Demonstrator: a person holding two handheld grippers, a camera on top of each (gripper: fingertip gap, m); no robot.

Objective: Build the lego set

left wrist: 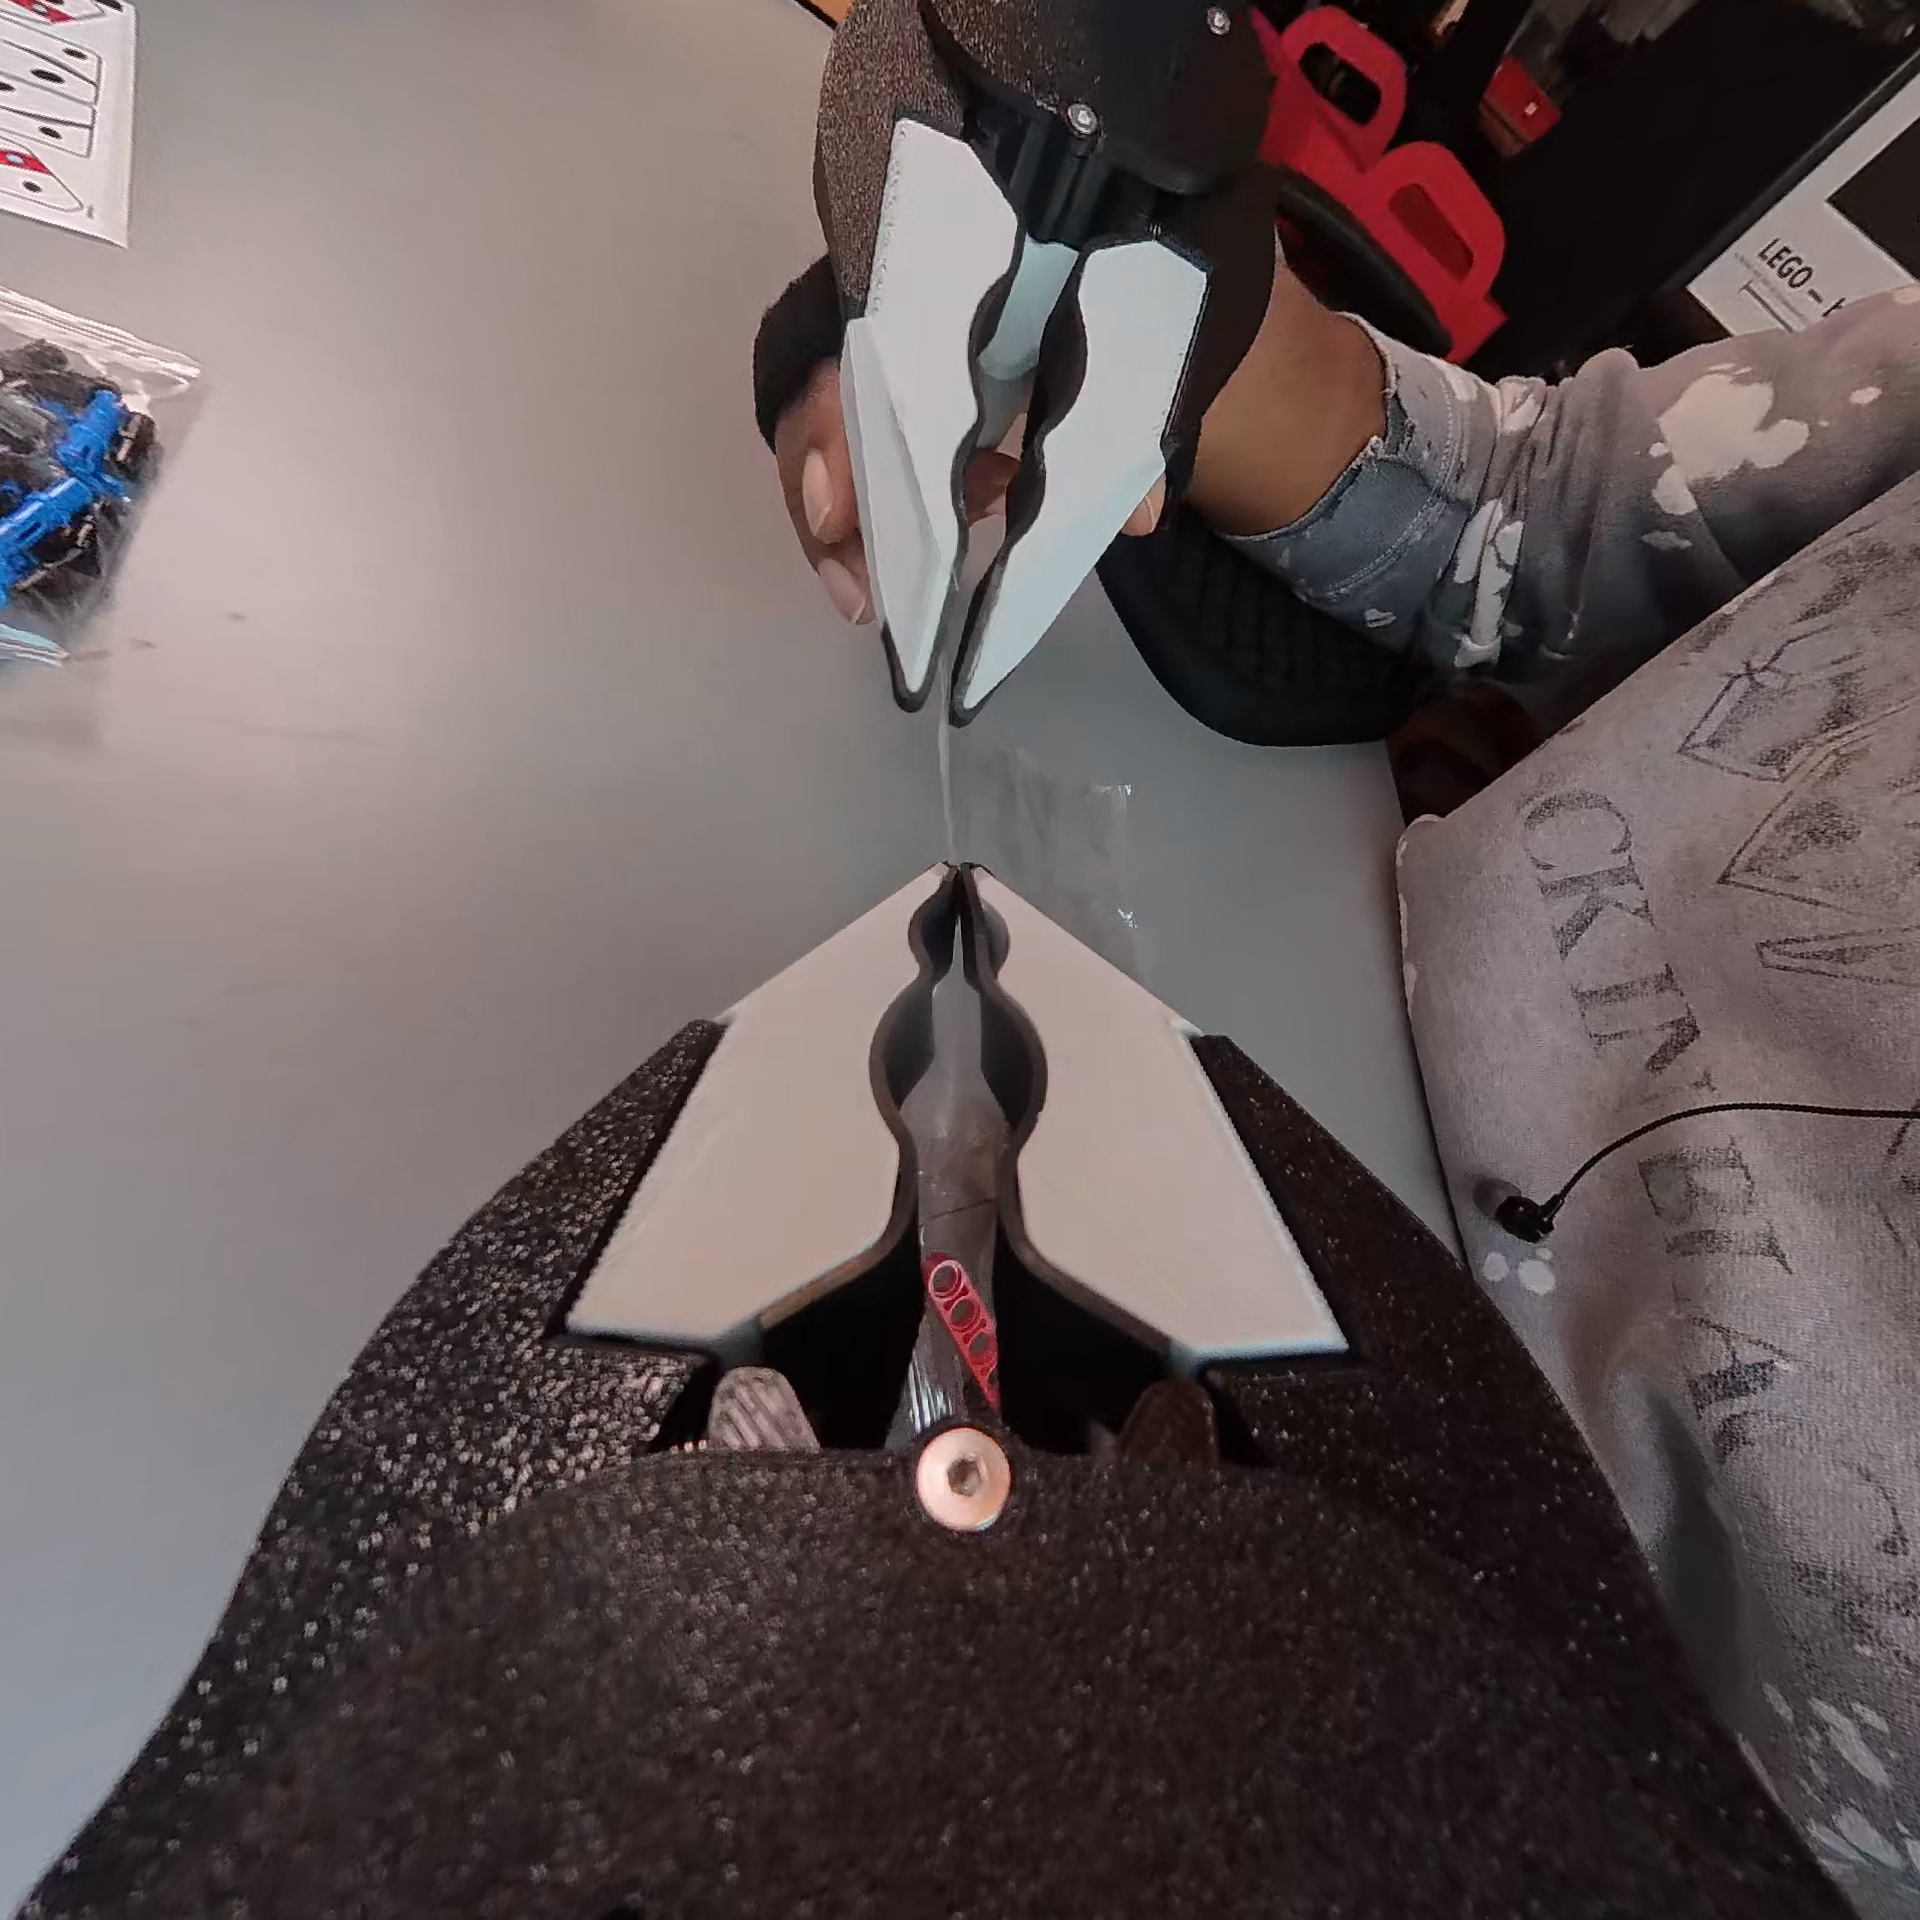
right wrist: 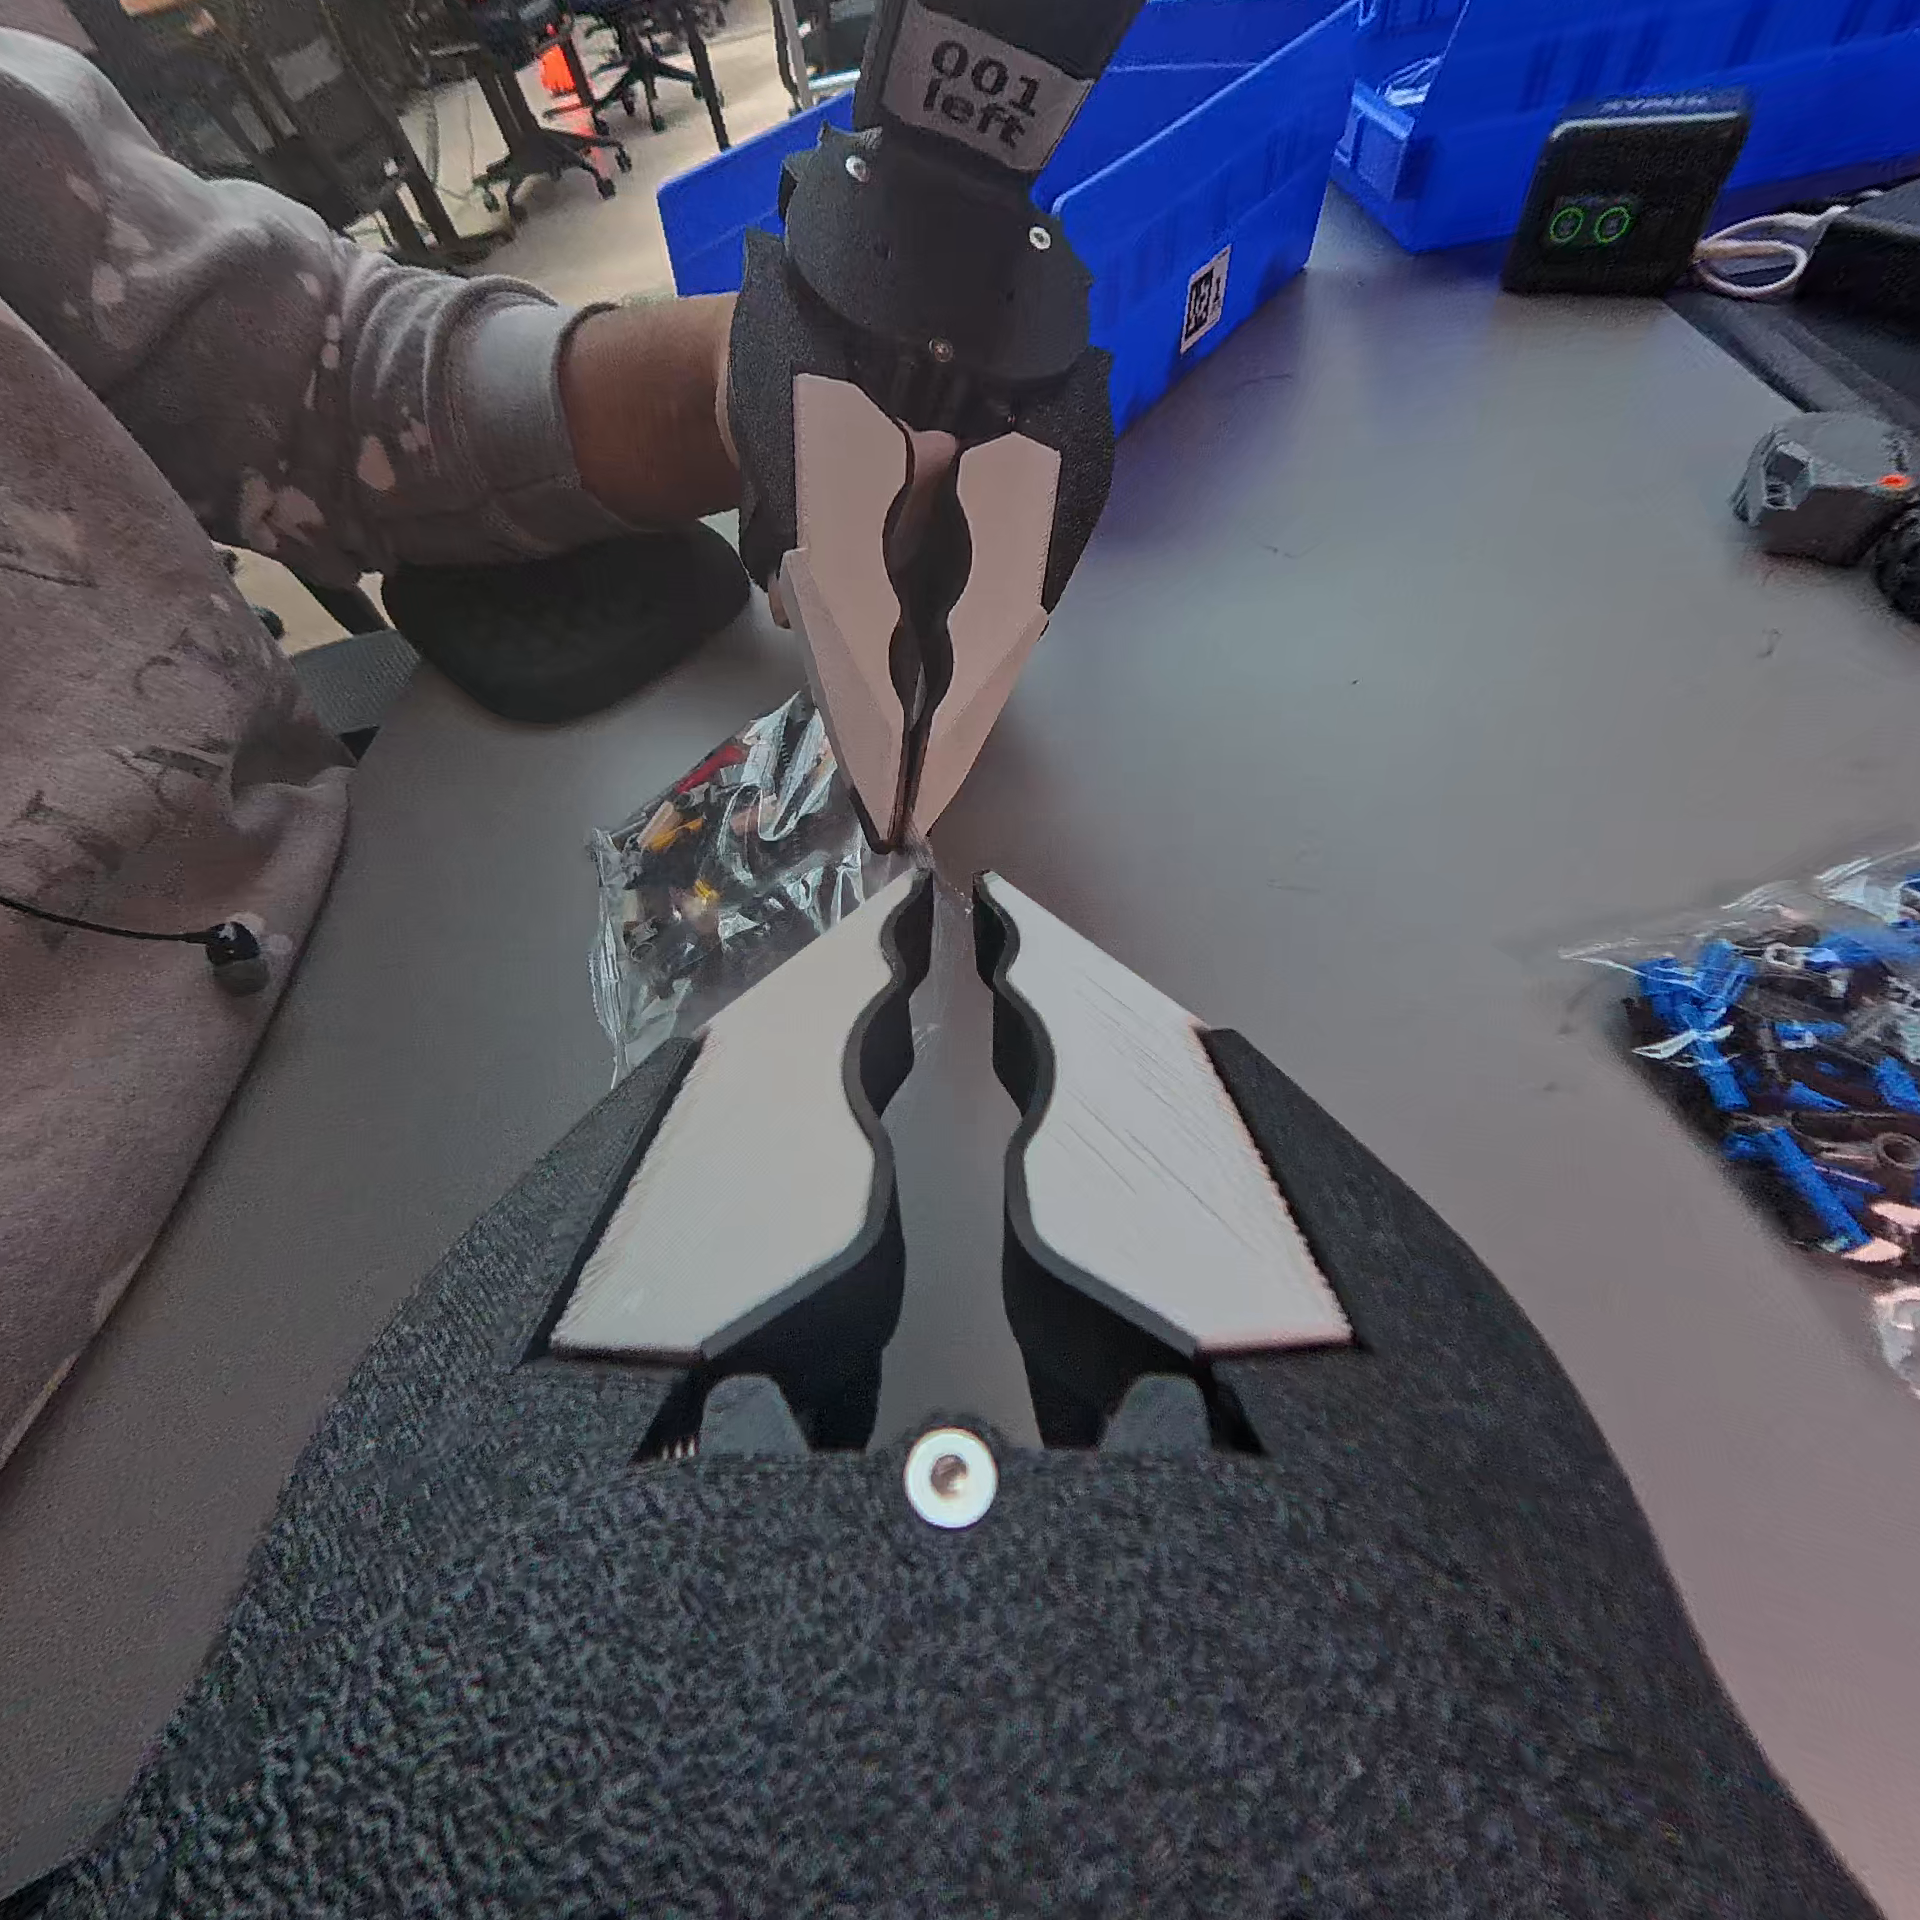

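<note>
My left gripper (left wrist: 958,871) is shut on the edge of a clear plastic bag (left wrist: 1039,821) of Lego parts. A red beam (left wrist: 961,1314) inside the bag shows through the gap between its fingers. In the right wrist view the left gripper (right wrist: 902,840) points down at me, and the bag (right wrist: 717,914) hangs from it just over the grey table (right wrist: 1351,675). My right gripper (right wrist: 951,883) is open by a narrow gap, tip to tip with the left one. A strip of the bag's plastic lies between its tips. It also shows in the left wrist view (left wrist: 937,712).
A second bag of blue and black parts (right wrist: 1787,1060) lies to the right, seen also in the left wrist view (left wrist: 73,468). Blue bins (right wrist: 1195,208) and a black device (right wrist: 1626,197) stand at the back. A dark grey model (right wrist: 1829,499) sits far right. A sticker sheet (left wrist: 62,114) lies far left. Both grippers' tips are close together, under 4 cm apart. Left tips and right tips are each some 30 cm from the dark grey model (right wrist: 1829,499).
</note>
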